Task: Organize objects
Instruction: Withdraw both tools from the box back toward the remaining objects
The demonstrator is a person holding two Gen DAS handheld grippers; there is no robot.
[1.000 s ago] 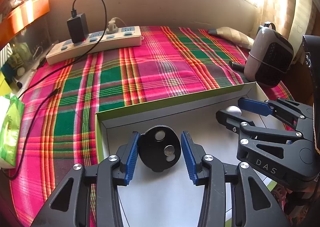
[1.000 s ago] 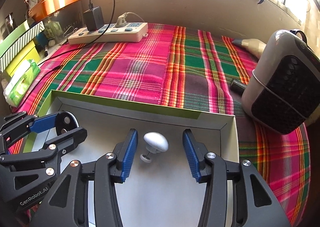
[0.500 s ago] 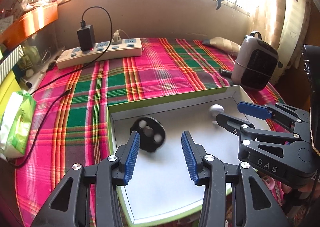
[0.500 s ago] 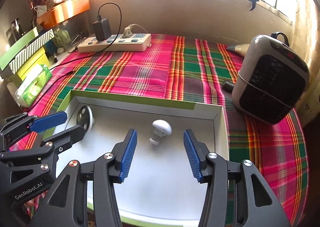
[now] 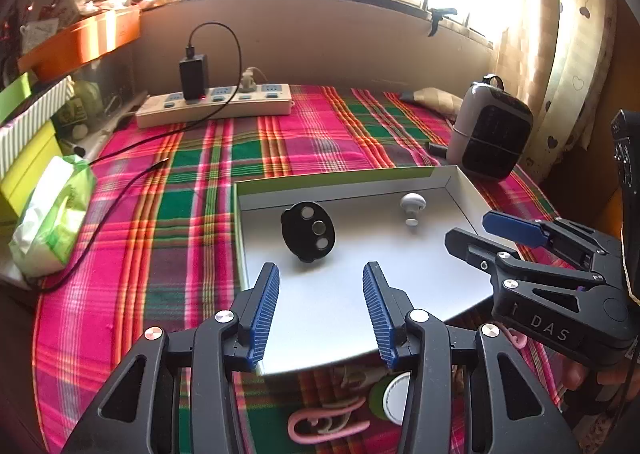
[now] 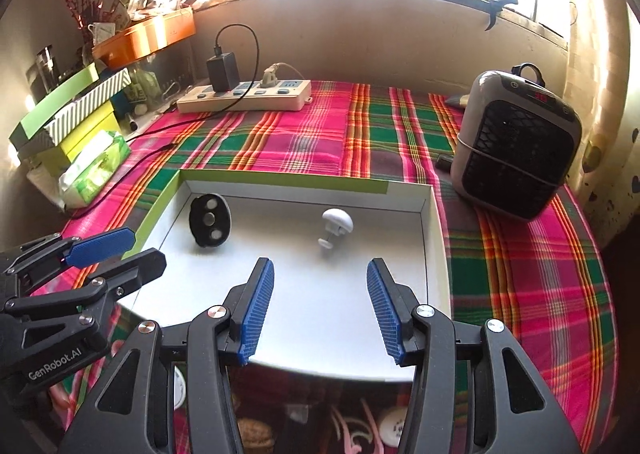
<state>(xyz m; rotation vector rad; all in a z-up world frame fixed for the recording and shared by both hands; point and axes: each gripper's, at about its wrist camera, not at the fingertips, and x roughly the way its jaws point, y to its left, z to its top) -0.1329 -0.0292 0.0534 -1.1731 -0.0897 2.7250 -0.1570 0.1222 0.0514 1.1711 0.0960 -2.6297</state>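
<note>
A shallow white box with a green rim [image 5: 340, 179] [image 6: 280, 176] lies on the plaid cloth. Inside it a black oval disc [image 5: 308, 232] [image 6: 210, 220] with three round spots leans near the left wall. A white mushroom-shaped knob [image 5: 413, 206] [image 6: 337, 224] lies towards the right. My left gripper [image 5: 320, 270] [image 6: 146, 245] hovers open over the box's near left part, nothing between its blue pads. My right gripper [image 6: 320, 264] [image 5: 470, 228] hovers open over the near right part, also with nothing in it.
A power strip [image 5: 216, 104] with a black charger and cable sits at the back. A grey heater [image 6: 516, 146] stands right of the box. At the left edge lie a green tissue pack [image 5: 52, 214] and stacked boxes [image 6: 72, 110]. Pink items [image 5: 320, 422] lie below the box's near edge.
Both grippers have drawn back and risen from the box. The disc and the knob, earlier between the fingers, now lie well ahead of the fingertips.
</note>
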